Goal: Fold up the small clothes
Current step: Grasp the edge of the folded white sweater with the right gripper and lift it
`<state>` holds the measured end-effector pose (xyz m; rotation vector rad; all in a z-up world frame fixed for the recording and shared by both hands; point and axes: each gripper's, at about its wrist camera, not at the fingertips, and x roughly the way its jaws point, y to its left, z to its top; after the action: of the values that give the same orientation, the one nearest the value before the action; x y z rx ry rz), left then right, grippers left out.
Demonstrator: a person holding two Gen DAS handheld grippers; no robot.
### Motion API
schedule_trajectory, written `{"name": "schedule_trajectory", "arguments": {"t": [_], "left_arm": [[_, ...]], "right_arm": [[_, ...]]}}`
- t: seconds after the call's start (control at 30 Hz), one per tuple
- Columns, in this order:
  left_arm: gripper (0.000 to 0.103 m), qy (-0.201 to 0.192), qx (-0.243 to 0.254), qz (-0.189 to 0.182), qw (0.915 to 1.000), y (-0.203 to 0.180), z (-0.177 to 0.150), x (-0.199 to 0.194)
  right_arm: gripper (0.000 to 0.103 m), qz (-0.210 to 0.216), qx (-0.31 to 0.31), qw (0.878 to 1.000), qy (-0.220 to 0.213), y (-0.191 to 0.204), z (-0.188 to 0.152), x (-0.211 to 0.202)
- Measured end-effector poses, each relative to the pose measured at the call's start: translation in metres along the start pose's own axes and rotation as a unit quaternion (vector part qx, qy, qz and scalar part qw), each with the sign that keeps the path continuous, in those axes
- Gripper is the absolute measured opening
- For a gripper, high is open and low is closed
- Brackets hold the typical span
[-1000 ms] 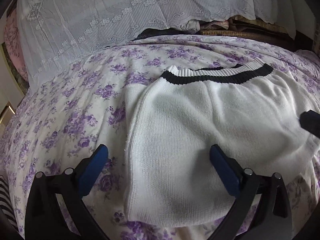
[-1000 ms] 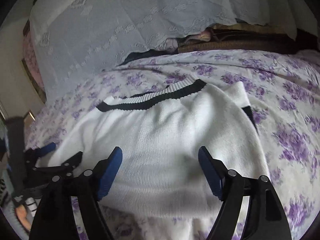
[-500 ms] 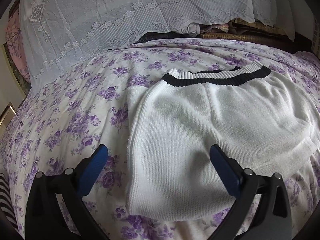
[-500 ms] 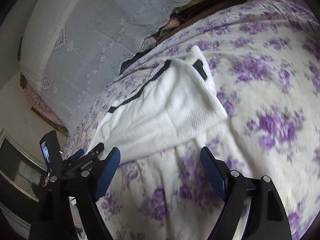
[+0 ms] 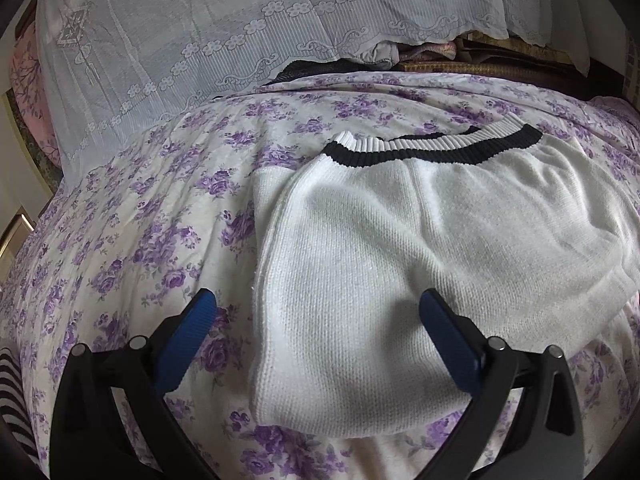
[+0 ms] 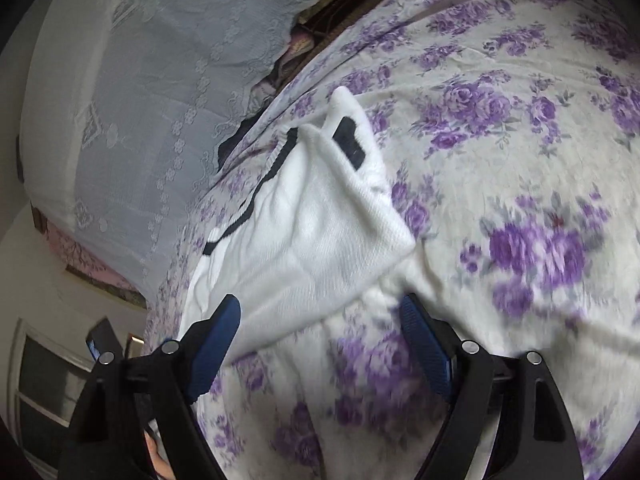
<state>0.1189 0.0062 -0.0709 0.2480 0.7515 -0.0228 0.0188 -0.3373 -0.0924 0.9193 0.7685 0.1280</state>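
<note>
A small white knit sweater (image 5: pixel 400 240) with a black-striped collar (image 5: pixel 432 152) lies folded on the purple-flowered bedspread (image 5: pixel 140 220). My left gripper (image 5: pixel 318 320) is open and empty, hovering over the sweater's near left part. In the right wrist view the sweater (image 6: pixel 312 232) lies to the left, with a black-banded cuff (image 6: pixel 350 142) at its far end. My right gripper (image 6: pixel 320 332) is open and empty, above the sweater's near right corner and the bedspread (image 6: pixel 520 160).
A white lace cover (image 5: pixel 240 32) drapes over pillows at the head of the bed, also seen in the right wrist view (image 6: pixel 140 80). Dark folded fabrics (image 5: pixel 480 60) lie behind it. A striped cloth (image 5: pixel 12 408) shows at the lower left edge.
My right gripper has swung right and tilted, off the sweater's middle toward its right edge. My left gripper has drawn back slightly. The sweater has not moved.
</note>
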Motion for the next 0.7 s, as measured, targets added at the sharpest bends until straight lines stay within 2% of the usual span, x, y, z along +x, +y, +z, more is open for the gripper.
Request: {"name": "schedule_trajectory", "arguments": {"t": [0.13,0.37,0.53,0.63,0.7], "left_arm": [[0.099,0.004,-0.001,-0.001,1.0,0.001,-0.001,0.001],[0.099,0.007,0.0,-0.001,1.0,0.0,-0.001,0.003],[0.099,0.011,0.0,-0.003,0.9999,0.0,-0.001,0.005],[0.099,0.012,0.0,-0.004,0.9999,0.0,0.0,0.004],[0.099,0.009,-0.011,-0.023,0.9996,0.003,0.009,-0.003]], "right_arm": [[0.083,-0.015,0.013,1.0,-0.006,0.001,0.017,0.015],[0.083,-0.044,-0.006,0.999,-0.03,0.014,0.043,0.043],[0.071,-0.054,-0.04,0.996,-0.051,0.017,0.05,0.056],[0.061,-0.051,-0.044,0.996,-0.055,0.013,0.055,0.058],[0.051,-0.05,-0.035,0.996,-0.058,0.009,0.058,0.059]]}}
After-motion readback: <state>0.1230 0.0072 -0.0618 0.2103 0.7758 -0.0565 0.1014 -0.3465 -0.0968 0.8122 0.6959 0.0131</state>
